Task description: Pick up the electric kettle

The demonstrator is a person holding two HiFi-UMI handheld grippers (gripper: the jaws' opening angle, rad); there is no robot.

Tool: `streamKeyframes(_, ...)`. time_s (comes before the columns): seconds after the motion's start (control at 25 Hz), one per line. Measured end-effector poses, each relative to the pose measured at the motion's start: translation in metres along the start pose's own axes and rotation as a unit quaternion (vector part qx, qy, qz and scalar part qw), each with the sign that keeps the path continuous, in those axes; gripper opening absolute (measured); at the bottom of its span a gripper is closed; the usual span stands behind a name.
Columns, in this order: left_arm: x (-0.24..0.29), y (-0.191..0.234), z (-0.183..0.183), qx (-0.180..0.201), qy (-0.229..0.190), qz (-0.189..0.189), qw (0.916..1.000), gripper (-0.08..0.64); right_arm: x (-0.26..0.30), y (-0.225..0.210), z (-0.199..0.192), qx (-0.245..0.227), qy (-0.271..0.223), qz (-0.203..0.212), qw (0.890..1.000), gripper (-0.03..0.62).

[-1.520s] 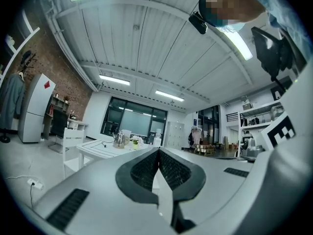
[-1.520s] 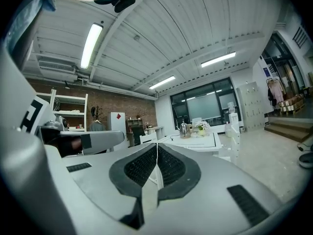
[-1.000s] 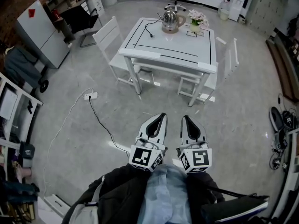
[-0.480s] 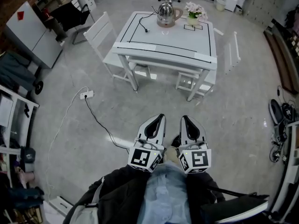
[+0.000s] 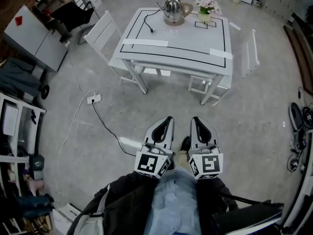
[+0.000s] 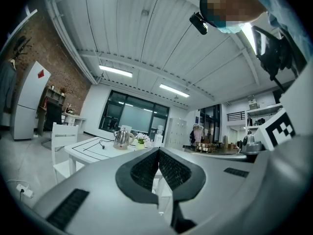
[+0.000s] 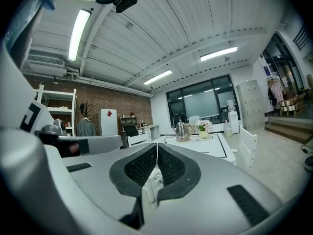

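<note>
Holds left gripper [image 5: 168,119] and right gripper [image 5: 195,119] side by side at 6 o'clock, jaws pressed together; faces electric kettle [image 5: 172,10] at 12 o'clock on white table [image 5: 181,40], well apart.

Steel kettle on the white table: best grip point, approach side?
Take the shiny steel electric kettle by its looped handle, which sticks out on the right in the head view, spout left. Probably come from the near right with the right gripper, shut now; the pink flowers in a pot stand just right of it.
</note>
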State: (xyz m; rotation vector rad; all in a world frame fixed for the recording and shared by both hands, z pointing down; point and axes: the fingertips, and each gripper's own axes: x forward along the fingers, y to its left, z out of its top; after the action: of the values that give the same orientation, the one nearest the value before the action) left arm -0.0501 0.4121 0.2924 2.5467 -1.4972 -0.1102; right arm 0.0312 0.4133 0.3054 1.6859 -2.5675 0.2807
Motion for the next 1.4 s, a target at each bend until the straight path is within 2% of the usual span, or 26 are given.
streamKeyframes(0.48,0.110,-0.010,0.031,0.034,-0.018,0.002,0.9993,0.006,0.064,-0.086,0.048,0.002,-0.037,0.017,0.999,0.018)
streamKeyframes(0.72,0.145,-0.020,0.038,0.047,-0.023,0.003,0.9986,0.006,0.081,-0.118,0.062,0.010,-0.051,0.020,0.998,0.018)
streamKeyframes(1.12,0.183,-0.006,0.027,0.043,-0.014,0.013,0.9989,0.006,0.115,-0.143,0.054,0.015,-0.039,0.026,0.999,0.018)
streamKeyframes(1.4,0.208,0.020,0.017,0.022,-0.008,0.017,0.9996,0.006,0.146,-0.151,0.041,0.011,-0.015,0.022,1.000,0.018)
